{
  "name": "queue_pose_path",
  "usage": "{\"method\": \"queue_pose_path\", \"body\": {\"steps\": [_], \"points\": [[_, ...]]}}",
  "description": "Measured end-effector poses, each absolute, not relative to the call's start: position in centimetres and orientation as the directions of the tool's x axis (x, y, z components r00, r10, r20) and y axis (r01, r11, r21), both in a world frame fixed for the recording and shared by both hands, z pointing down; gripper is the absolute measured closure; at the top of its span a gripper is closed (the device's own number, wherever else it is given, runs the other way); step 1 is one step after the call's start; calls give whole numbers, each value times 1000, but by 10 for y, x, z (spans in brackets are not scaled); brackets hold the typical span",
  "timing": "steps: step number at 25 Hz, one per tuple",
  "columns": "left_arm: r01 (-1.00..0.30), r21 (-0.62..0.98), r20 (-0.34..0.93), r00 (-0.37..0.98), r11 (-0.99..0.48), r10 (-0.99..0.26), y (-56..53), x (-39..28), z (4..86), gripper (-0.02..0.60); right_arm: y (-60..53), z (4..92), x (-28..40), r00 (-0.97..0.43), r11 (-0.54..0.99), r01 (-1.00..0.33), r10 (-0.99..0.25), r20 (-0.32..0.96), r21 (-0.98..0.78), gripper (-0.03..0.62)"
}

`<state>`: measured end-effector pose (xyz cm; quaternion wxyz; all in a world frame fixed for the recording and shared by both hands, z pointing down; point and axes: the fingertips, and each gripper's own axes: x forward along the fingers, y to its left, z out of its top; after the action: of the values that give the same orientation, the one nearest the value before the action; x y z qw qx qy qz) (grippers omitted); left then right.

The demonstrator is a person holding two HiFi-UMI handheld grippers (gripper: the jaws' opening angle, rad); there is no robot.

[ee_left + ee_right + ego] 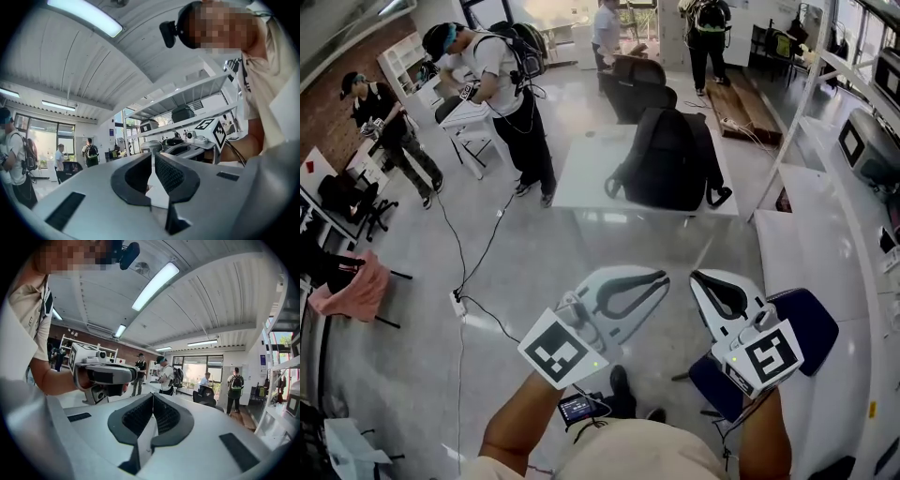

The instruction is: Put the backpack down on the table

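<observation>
The black backpack (667,157) lies on the white table (581,173) ahead of me, straps hanging toward the near edge. Both grippers are held close to my body, well short of the table and apart from the backpack. My left gripper (662,276) is shut with nothing between its jaws, and its own view shows the pads meeting (153,155). My right gripper (697,277) is likewise shut and empty (152,395). Neither gripper view shows the backpack. Each gripper appears in the other's view, the right gripper (187,146) and the left gripper (105,376).
A black chair (637,84) stands behind the table. A blue chair (802,328) sits by my right arm, beside a white counter (820,253). A cable and power strip (457,302) cross the floor at left. Several people stand at desks farther off.
</observation>
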<state>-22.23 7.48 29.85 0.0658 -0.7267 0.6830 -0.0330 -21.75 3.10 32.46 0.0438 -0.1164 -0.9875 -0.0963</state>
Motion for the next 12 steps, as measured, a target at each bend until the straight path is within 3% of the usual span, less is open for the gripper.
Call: {"method": "queue_pose_path", "body": {"steps": [12], "points": [[-994,-105,-40,19,-15,-999,110,-102,309,551,69,321,-96,-961,940,271,252,113,205,568]]}}
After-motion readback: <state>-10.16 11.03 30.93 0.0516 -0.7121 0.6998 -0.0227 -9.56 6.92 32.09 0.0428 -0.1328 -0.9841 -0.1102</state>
